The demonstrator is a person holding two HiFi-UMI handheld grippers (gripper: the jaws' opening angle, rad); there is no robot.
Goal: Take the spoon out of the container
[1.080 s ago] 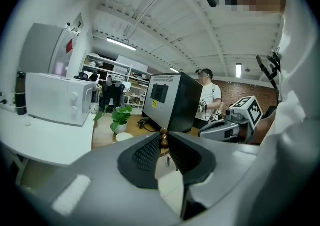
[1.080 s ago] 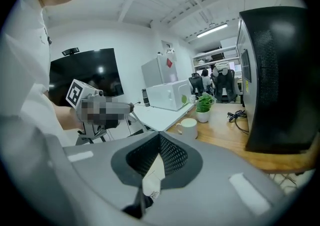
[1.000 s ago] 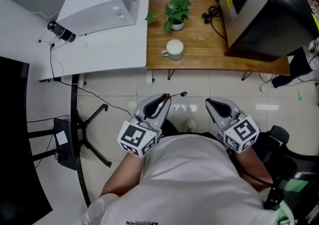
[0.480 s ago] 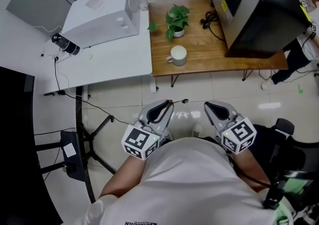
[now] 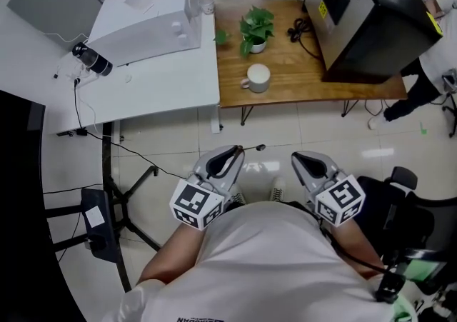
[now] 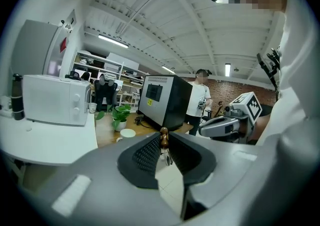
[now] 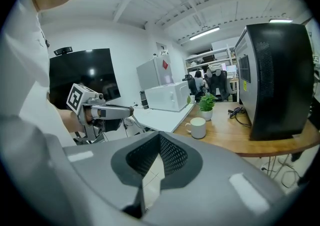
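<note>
Head view: spoon (image 5: 254,148) is seen clamped in the left gripper (image 5: 237,151) over the floor, well clear of the mug (image 5: 257,78) near the wooden desk's (image 5: 285,91) front edge. Right gripper (image 5: 298,160) is held alongside.

Left gripper view: jaws are pressed on the spoon, apparently near its brown-tipped end.

Right gripper view: jaws are met at the tips, nothing held.

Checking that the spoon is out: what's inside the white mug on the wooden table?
Nothing sticks out of the mug. Its top shows plain white, and any contents can't be made out. The spoon is clamped in the left gripper.
</note>
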